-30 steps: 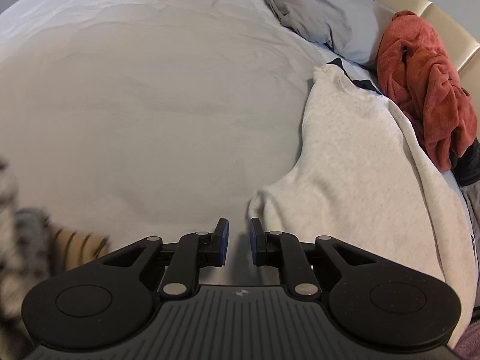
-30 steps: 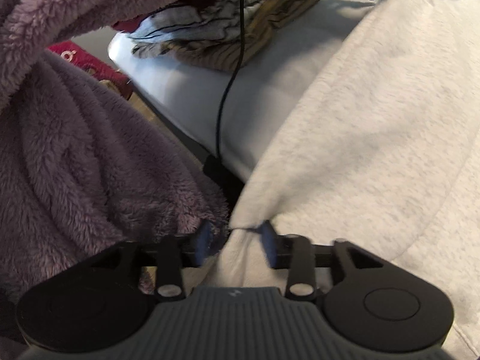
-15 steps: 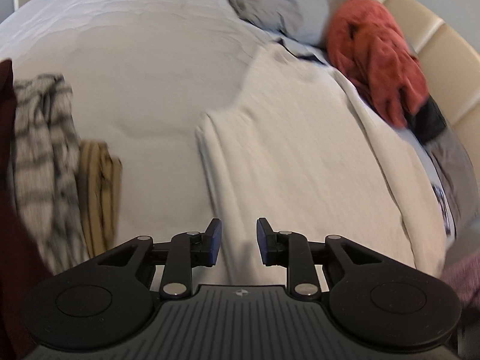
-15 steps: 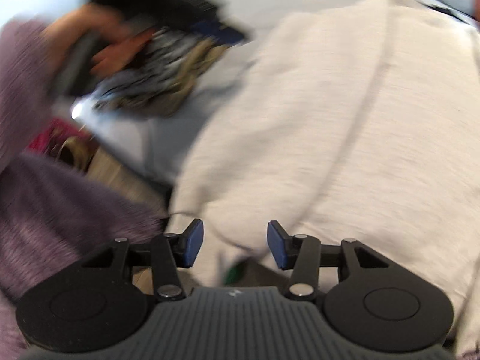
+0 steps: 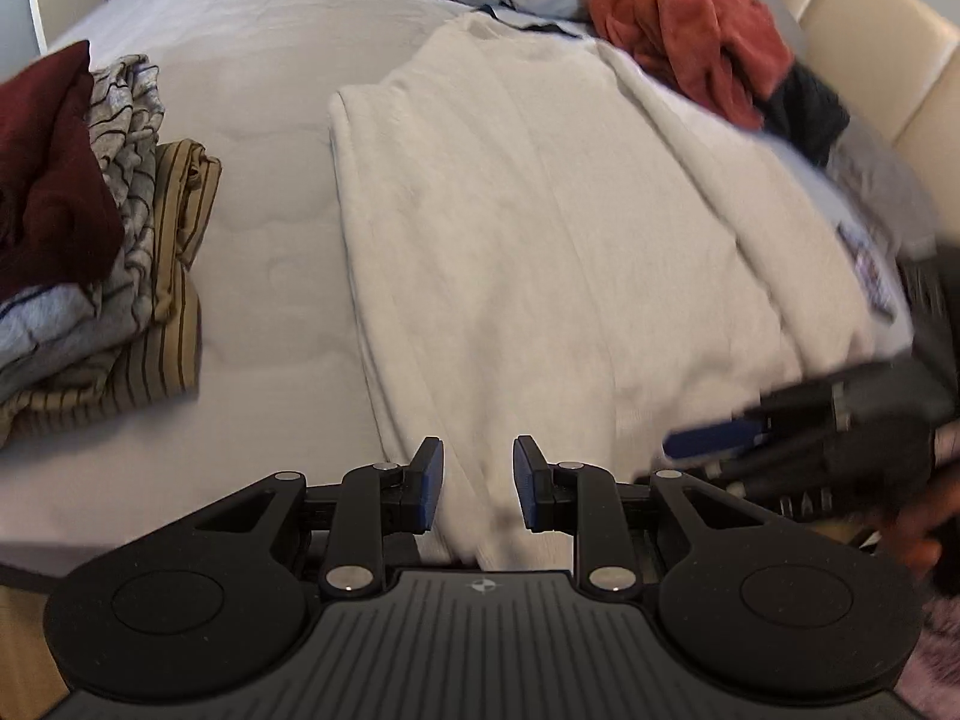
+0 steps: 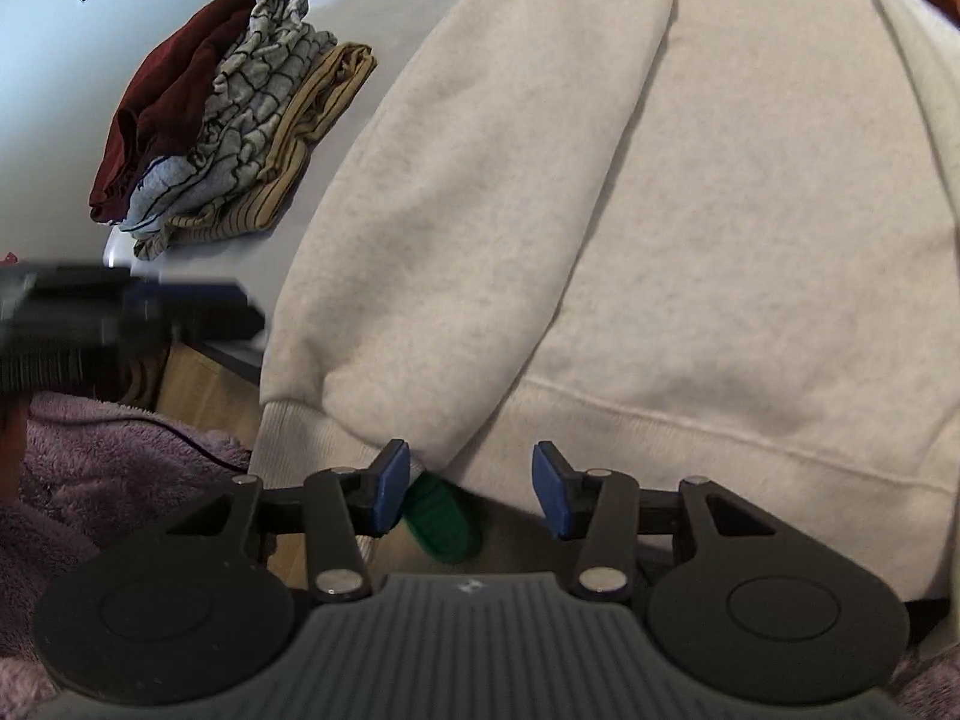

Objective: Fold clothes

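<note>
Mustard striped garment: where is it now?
The mustard striped garment lies at the left of the left wrist view, at the bottom of the clothes pile, on the bed left of the cream sweatshirt.

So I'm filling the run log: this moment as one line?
left gripper: open, empty | right gripper: open, empty | cream sweatshirt: sleeves folded in, flat on bed

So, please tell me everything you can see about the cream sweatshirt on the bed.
The cream sweatshirt is a thick, fleecy-looking knit with a ribbed hem band and ribbed cuff. It lies spread flat on the grey bed, one sleeve folded lengthwise over the body, the hem hanging at the near bed edge. No gripper pad presses on it. A rust-red garment lies at its far corner.
</note>
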{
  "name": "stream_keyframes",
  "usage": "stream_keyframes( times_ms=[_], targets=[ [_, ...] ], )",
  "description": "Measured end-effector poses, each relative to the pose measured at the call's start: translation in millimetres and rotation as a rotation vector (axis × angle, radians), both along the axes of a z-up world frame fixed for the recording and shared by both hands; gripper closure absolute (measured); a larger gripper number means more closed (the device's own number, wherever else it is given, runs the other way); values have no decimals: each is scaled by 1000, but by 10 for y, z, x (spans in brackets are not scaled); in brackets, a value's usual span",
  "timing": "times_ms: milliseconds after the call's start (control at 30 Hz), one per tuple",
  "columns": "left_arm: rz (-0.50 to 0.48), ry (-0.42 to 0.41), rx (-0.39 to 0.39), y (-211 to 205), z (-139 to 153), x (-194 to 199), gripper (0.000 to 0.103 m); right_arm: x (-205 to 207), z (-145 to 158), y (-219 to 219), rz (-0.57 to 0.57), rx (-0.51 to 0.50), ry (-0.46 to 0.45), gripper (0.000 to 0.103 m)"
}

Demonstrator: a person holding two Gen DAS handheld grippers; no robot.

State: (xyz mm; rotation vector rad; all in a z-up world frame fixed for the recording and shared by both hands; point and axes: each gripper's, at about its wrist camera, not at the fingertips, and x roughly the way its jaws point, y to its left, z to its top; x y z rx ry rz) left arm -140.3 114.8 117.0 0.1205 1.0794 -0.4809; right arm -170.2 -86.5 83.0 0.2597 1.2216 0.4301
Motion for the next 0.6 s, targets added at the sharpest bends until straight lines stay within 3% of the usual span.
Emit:
stream_keyframes(
  times_ms=[200, 300, 467, 600],
  targets=[
    [-30, -67, 156, -202, -260, -76, 81, -53, 35, 32, 21, 16, 1, 54],
    [21, -29, 164, -99, -440, 12, 86, -64, 56, 39, 31, 27, -4, 54],
    [172, 87, -22, 311, -543, 150, 96, -22, -1, 62, 19, 52, -9, 54],
    [275, 147, -156, 594, -580, 174, 99, 28, -89, 10, -24, 90, 4, 54]
  ],
)
